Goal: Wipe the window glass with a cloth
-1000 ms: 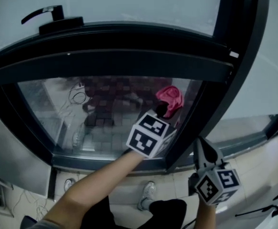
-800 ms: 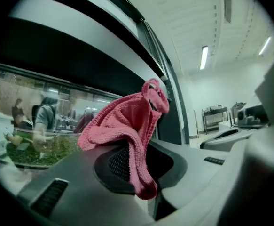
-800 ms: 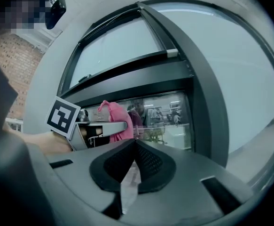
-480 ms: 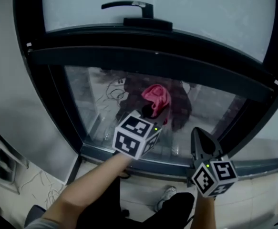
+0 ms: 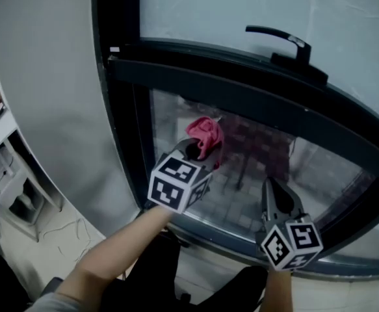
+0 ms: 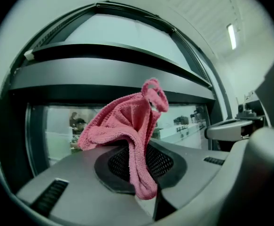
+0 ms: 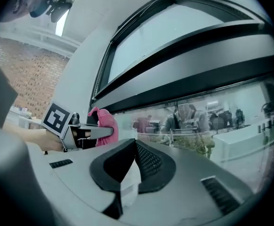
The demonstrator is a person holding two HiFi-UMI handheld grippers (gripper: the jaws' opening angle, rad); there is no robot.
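Note:
A pink cloth (image 5: 205, 136) is pinched in my left gripper (image 5: 193, 150), which is shut on it and holds it against the lower window glass (image 5: 267, 168) near the pane's left side. In the left gripper view the cloth (image 6: 127, 126) bunches up out of the shut jaws in front of the glass (image 6: 57, 131). My right gripper (image 5: 275, 194) hangs lower right, close to the same pane, shut with nothing in it. The right gripper view shows the left gripper (image 7: 87, 133) with the cloth (image 7: 105, 124) at the left.
A dark window frame (image 5: 228, 86) crosses above the pane, with a black handle (image 5: 281, 41) on the upper sash. A pale wall (image 5: 52, 96) lies left of the frame. A grey rack (image 5: 7, 181) stands at the far left, cables on the floor below.
The left gripper has carried the cloth leftward across the lower pane, from near its right edge toward its left side. The right gripper has followed alongside, still shut.

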